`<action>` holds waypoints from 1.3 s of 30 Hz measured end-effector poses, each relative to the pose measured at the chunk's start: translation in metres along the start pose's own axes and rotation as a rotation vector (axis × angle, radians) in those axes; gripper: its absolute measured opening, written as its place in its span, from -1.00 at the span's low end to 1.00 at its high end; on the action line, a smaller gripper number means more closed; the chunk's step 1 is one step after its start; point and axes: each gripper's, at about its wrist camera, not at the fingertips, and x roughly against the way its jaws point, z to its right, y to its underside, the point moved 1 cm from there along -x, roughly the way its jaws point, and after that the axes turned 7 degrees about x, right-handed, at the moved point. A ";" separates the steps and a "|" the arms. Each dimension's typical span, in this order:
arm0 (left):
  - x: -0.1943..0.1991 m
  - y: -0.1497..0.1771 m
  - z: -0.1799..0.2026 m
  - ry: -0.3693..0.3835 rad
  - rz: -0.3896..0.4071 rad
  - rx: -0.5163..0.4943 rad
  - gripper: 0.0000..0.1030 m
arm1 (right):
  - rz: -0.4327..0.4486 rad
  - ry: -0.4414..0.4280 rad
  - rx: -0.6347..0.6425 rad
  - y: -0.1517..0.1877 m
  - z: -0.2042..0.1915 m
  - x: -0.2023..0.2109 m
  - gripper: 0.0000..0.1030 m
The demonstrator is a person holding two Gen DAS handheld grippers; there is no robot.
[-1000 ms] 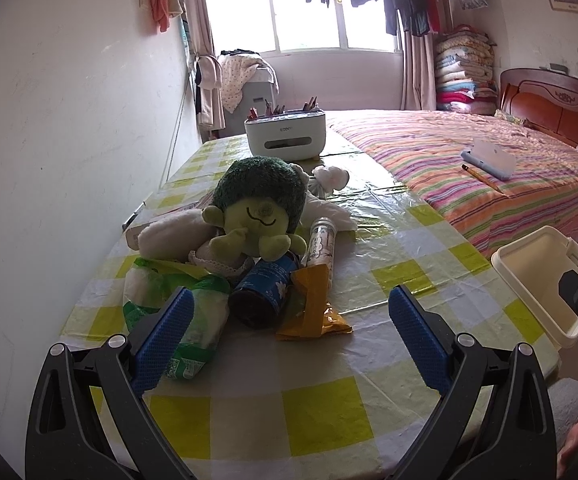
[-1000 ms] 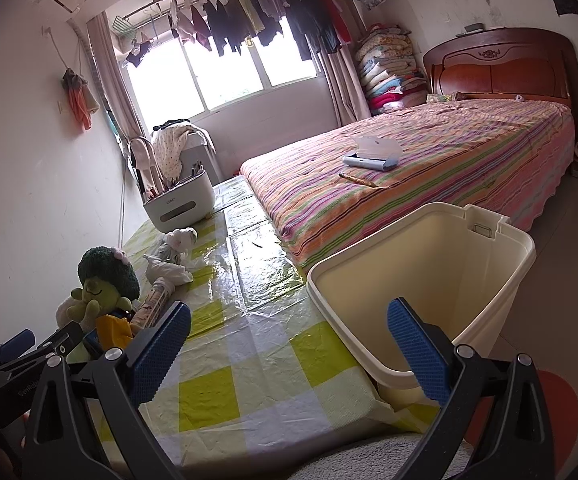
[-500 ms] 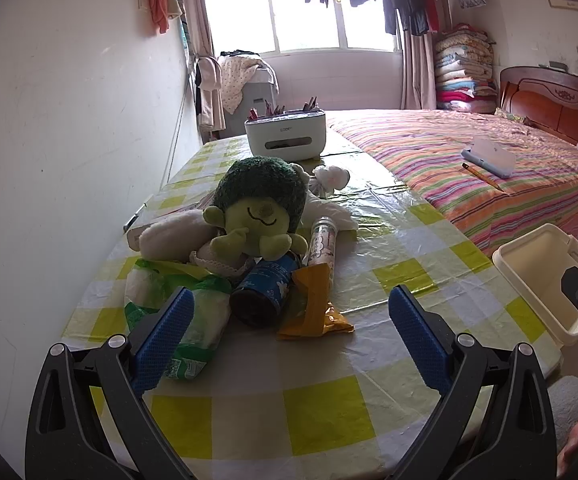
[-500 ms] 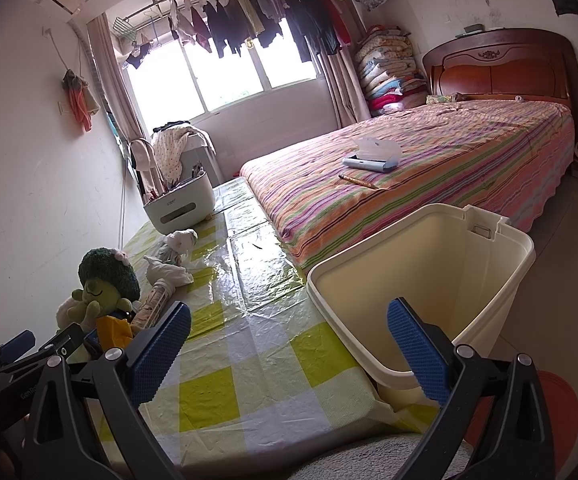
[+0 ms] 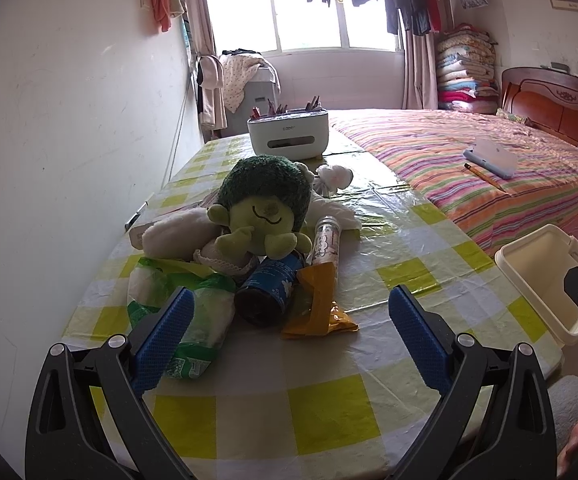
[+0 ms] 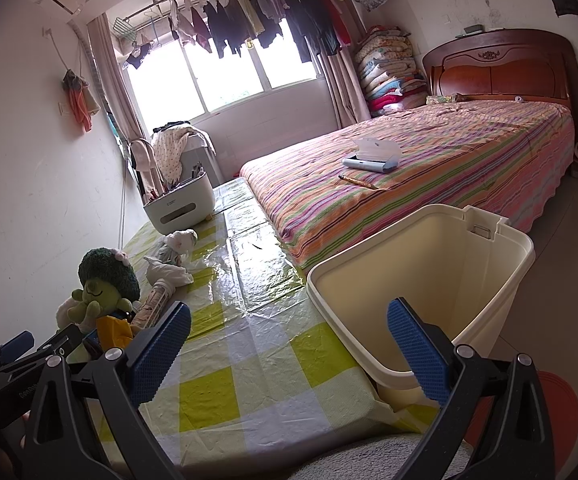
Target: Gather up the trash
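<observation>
The left gripper (image 5: 289,312) hung low over the near end of the table with the yellow-and-white checked plastic cloth (image 5: 329,412), its blue-padded jaws spread wide and holding nothing. Just beyond it lay the heap of litter: a crumpled green-and-white plastic bag (image 5: 181,312) partly behind the left pad, a dark blue cylindrical can (image 5: 269,292) on its side, a flattened orange-yellow wrapper (image 5: 317,304) touching the can, and a clear tube with a printed label (image 5: 327,242) leaning above them. A green plush toy with a dark curly head (image 5: 265,208) sat on top of the pile. The right gripper (image 6: 289,344) hovered at the table's corner, likewise wide open and empty. The cream plastic waste bin (image 6: 469,280) stood just off the table's edge beside the striped bed (image 6: 429,176), nothing visible inside it.
</observation>
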 end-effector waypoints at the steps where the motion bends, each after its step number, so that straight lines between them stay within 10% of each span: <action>1: 0.000 0.000 0.000 0.001 0.000 0.001 0.87 | 0.000 0.000 0.000 0.000 0.000 0.000 0.86; 25: 0.000 -0.003 -0.023 -0.034 0.004 0.035 0.87 | -0.041 -0.012 0.087 -0.001 -0.016 -0.008 0.86; 39: -0.007 0.001 -0.079 -0.097 -0.036 0.119 0.87 | -0.040 -0.163 0.229 -0.009 -0.068 -0.032 0.86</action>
